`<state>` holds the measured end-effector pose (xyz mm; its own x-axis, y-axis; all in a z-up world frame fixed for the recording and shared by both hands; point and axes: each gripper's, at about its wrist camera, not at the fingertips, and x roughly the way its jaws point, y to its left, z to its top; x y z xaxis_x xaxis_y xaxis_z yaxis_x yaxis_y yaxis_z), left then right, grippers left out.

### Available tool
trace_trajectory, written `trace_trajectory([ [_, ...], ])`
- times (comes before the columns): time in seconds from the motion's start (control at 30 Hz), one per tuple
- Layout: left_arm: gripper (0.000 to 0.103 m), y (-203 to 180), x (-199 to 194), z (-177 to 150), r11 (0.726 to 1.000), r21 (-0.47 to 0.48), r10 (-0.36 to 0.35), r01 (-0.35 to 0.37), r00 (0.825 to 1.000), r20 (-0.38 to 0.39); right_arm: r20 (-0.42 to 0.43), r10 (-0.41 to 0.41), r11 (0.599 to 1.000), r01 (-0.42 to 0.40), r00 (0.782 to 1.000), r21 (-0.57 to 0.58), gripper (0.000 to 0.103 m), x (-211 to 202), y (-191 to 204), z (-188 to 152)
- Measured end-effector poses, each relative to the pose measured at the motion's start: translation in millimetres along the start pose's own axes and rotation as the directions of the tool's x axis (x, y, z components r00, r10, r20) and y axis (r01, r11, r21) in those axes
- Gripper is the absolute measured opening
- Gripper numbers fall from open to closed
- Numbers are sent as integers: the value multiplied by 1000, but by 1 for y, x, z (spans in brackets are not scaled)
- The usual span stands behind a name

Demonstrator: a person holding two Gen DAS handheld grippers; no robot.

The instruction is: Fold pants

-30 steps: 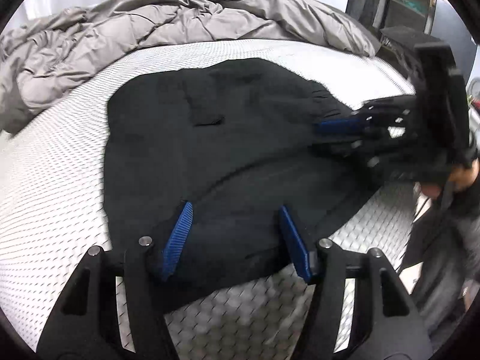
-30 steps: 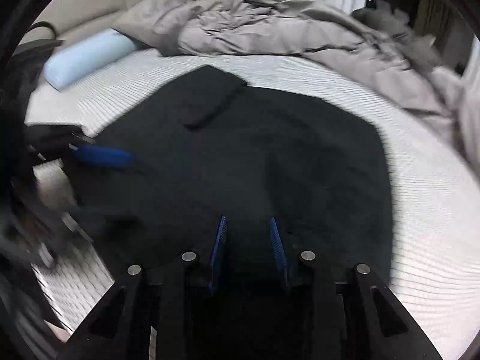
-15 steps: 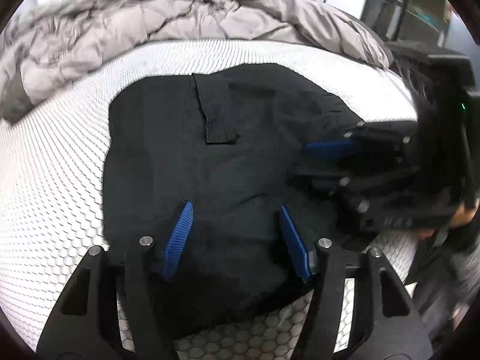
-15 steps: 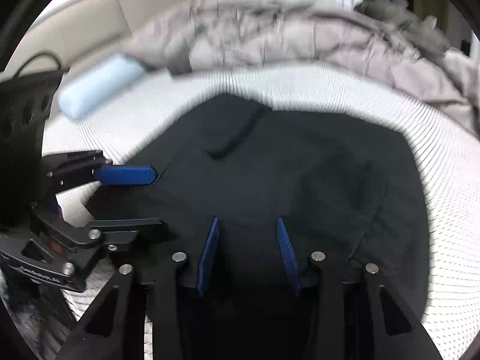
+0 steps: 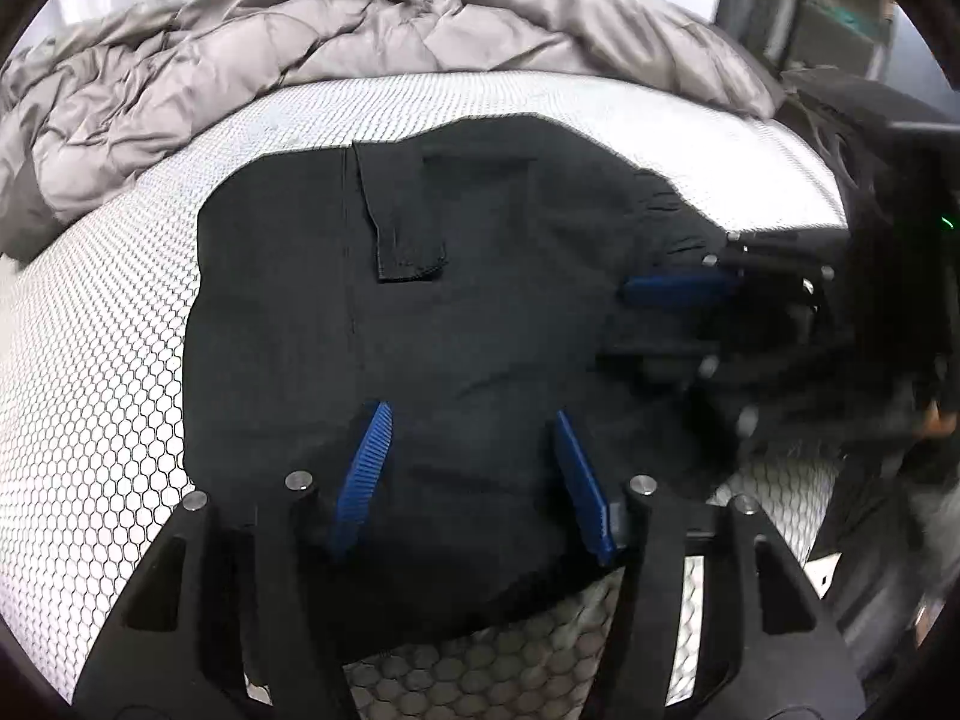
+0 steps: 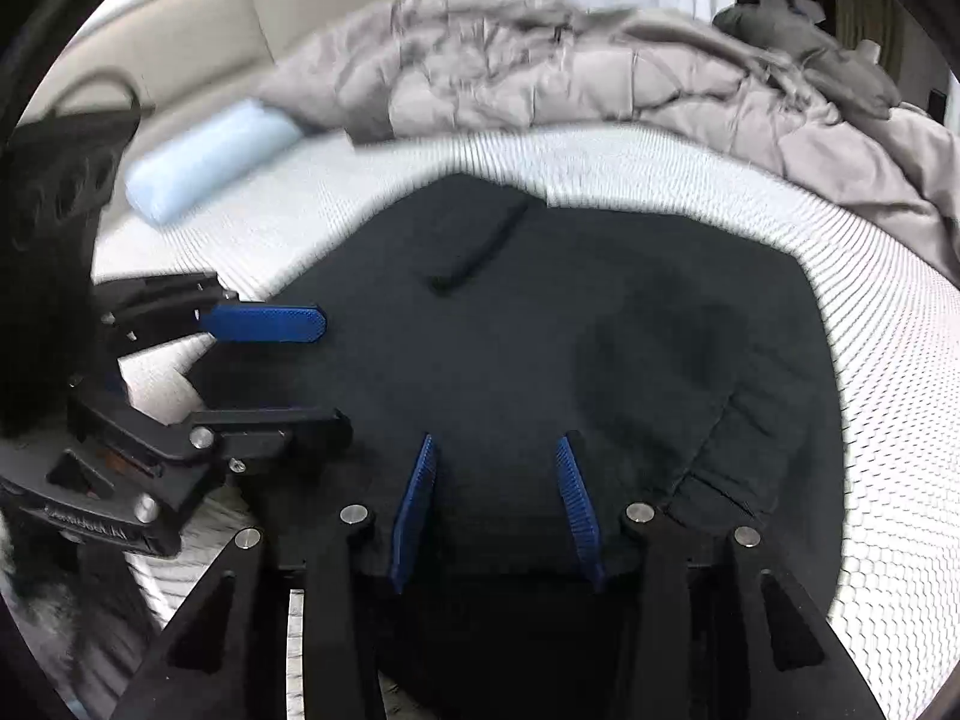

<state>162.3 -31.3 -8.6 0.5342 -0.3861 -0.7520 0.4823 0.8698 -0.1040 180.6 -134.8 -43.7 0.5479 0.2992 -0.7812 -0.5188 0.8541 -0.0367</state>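
A: Looking from the left wrist, where do the pants (image 5: 456, 324) lie now?

B: They lie flat on the white mattress (image 5: 102, 372), at its near edge, already folded into a broad dark block. A grey duvet (image 5: 288, 60) is bunched at the far side, and from the right wrist I see a pale blue bolster (image 6: 204, 162) far to the left.

A: And the tongs?

B: Both are released. The left gripper (image 5: 474, 468) has its blue pads spread wide over the near hem of the cloth, and nothing is between them. The right gripper (image 6: 495, 504) is spread as well, low over the near edge on its own side — I cannot tell if the pads touch the fabric.

A: How will the cloth behave, in your opinion?

B: I think it is soft and rather thick, not slippery. It has several layers now, so it will be heavier than one layer and will sag between two holding points. It is not fragile at all.

A: So where to take it?

B: At the near edge, one gripper toward each corner, and pinch all layers together — if only the top layer is caught, the fold opens. A small strap (image 5: 408, 228) lies on top near the far side; I would keep it from slipping out.
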Motion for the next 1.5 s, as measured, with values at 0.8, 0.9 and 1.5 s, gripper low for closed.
trace_trajectory([
  [0.8, 54, 27, -16, 7, 992, -94, 91, -89, 996, 17, 30, -51, 997, 49, 998, 53, 41, -17, -14, -3],
  [0.9, 54, 20, -37, 13, 994, -77, 83, -76, 992, 98, 71, -19, 999, 15, 997, 53, 41, -27, -3, 3],
  [1.5, 54, 42, -43, 6, 978, -190, 95, -86, 994, 44, 39, -24, 996, 21, 999, 85, 41, -20, -13, 1],
])
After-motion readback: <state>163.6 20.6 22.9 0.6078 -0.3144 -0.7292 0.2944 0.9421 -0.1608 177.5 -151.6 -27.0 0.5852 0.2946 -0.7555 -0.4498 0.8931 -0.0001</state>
